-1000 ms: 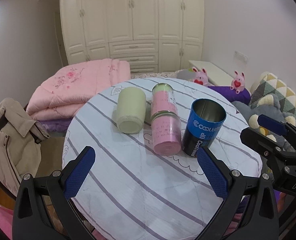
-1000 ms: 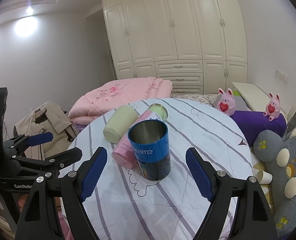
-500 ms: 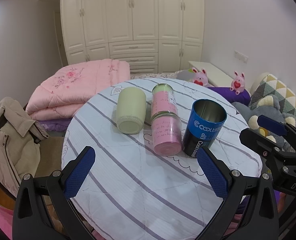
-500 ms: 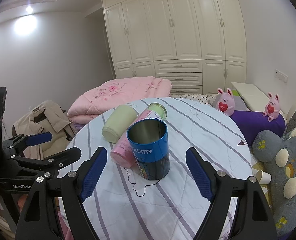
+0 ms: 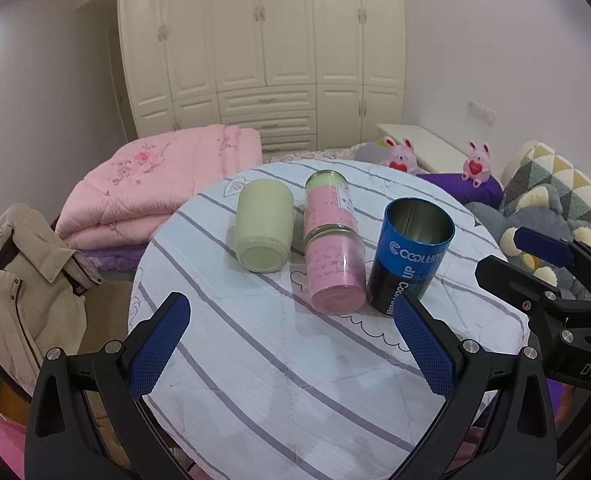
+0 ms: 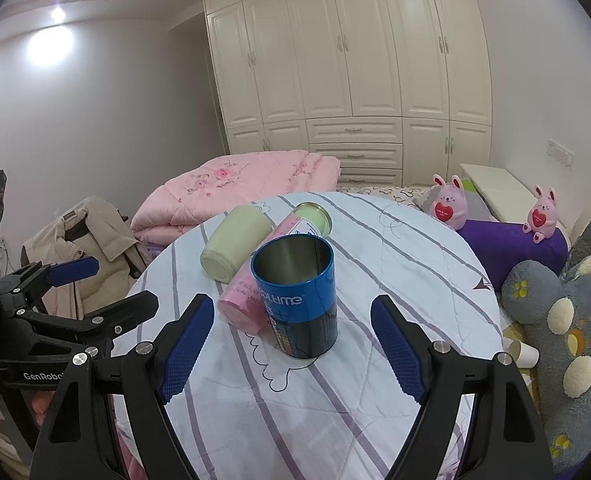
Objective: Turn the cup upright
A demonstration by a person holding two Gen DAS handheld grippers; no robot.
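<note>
A blue metal cup (image 5: 409, 254) stands upright with its mouth up on the round striped table (image 5: 263, 360); it also shows in the right wrist view (image 6: 299, 296). A pale green cup (image 5: 262, 225) (image 6: 233, 248) lies on its side. Two pink glass cups (image 5: 333, 246) (image 6: 263, 276) lie on their sides end to end, beside the blue cup. My left gripper (image 5: 291, 344) is open and empty, near the table's front edge. My right gripper (image 6: 291, 346) is open and empty, just in front of the blue cup.
A folded pink quilt (image 5: 163, 188) lies behind the table. A beige jacket (image 5: 19, 292) hangs at the left. Plush toys (image 6: 555, 320) and a purple cushion (image 6: 511, 248) sit at the right. White wardrobes fill the back wall.
</note>
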